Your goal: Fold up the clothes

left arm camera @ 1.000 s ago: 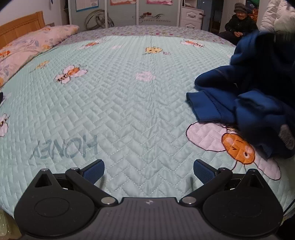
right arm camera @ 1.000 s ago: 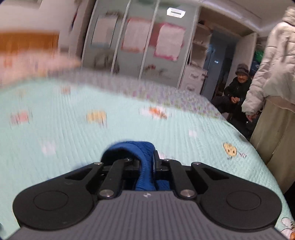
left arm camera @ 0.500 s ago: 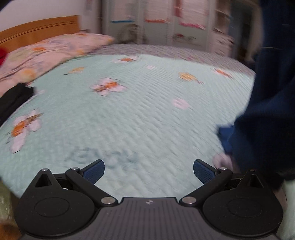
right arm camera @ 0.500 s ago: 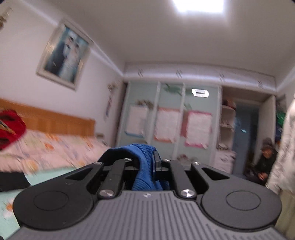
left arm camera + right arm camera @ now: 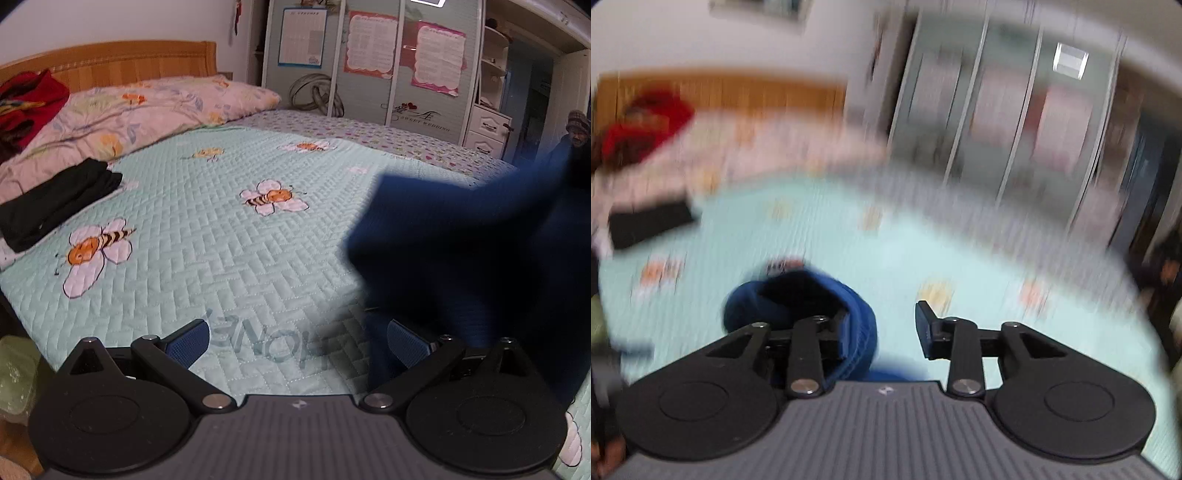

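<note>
Since 1 second ago, your right gripper [image 5: 882, 325] has let go its clamp on the blue garment [image 5: 857, 332]: its jaws have just been opening, and a clear gap now stands between the right-hand finger and the cloth. Blue fabric still drapes against the left-hand finger and bulges up in front of it, with nothing pressing it from the other side. Your right wrist view is heavily smeared, so finer detail of the cloth cannot be told.

Your left gripper [image 5: 295, 341] is spread wide, both blue pads [image 5: 188, 341] bare, above the mint quilted bedspread [image 5: 221, 240] where the reversed "HONEY" lettering [image 5: 273, 343] runs. In that view the blue garment [image 5: 461, 251] hangs blurred over the right side of the picture, its lower edge falling just in front of the right-hand pad; whether it touches that pad cannot be told. It has swung leftward across the quilt compared with half a second back.

Beyond, a folded black garment [image 5: 55, 203] lies at the bedspread's left edge, beside the pink floral duvet [image 5: 140, 110]. A red item [image 5: 26, 99] sits against the wooden headboard [image 5: 129, 62]. Wardrobe doors [image 5: 369, 66] with pink posters stand behind the bed, and a seated person [image 5: 578, 129] shows at the far right.
</note>
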The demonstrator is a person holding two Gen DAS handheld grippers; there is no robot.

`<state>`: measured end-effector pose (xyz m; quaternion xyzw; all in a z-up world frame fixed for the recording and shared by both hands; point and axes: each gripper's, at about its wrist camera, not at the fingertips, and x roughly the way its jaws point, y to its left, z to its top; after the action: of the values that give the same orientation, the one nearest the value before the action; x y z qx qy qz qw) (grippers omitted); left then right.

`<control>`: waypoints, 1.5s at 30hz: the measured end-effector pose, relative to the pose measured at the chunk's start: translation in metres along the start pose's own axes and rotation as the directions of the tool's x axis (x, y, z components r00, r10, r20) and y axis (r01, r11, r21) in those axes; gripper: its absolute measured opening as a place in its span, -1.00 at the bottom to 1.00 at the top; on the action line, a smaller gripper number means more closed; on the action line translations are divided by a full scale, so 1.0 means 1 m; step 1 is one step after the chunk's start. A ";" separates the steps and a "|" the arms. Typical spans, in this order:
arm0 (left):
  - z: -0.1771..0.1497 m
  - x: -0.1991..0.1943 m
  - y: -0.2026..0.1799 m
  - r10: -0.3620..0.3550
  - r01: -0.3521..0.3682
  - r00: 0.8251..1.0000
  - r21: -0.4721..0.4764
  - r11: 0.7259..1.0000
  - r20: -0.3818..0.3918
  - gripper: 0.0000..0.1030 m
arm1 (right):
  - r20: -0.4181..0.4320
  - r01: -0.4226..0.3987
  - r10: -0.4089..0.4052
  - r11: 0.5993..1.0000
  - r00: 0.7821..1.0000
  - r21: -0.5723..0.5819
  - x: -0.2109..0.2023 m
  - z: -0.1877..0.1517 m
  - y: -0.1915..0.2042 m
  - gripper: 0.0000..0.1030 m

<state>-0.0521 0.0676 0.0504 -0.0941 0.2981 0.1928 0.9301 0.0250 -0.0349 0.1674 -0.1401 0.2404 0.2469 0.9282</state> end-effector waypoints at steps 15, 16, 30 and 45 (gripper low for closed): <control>-0.015 0.015 -0.022 0.027 -0.022 0.998 0.112 0.994 -0.051 0.99 | -0.029 -0.086 0.110 0.892 0.994 0.443 -0.031 -0.099 -0.038 0.54; -0.016 0.015 -0.023 0.033 -0.027 0.998 0.116 0.993 -0.050 0.99 | -0.035 -0.060 0.084 0.892 0.996 0.449 -0.036 -0.105 -0.041 0.54; -0.020 0.010 -0.034 0.080 -0.074 0.996 0.166 0.983 -0.031 0.99 | 0.114 -0.075 0.004 0.778 0.994 0.624 -0.101 -0.149 -0.079 0.78; -0.022 0.026 -0.033 0.083 -0.069 0.994 0.183 0.981 -0.067 0.99 | 0.019 -0.198 0.247 0.723 0.969 0.662 0.038 -0.160 -0.023 -0.23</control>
<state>-0.0306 0.0392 0.0191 -0.0053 0.3522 0.1967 0.9150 0.0059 -0.0995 0.0154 0.2171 0.3594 0.2509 0.8722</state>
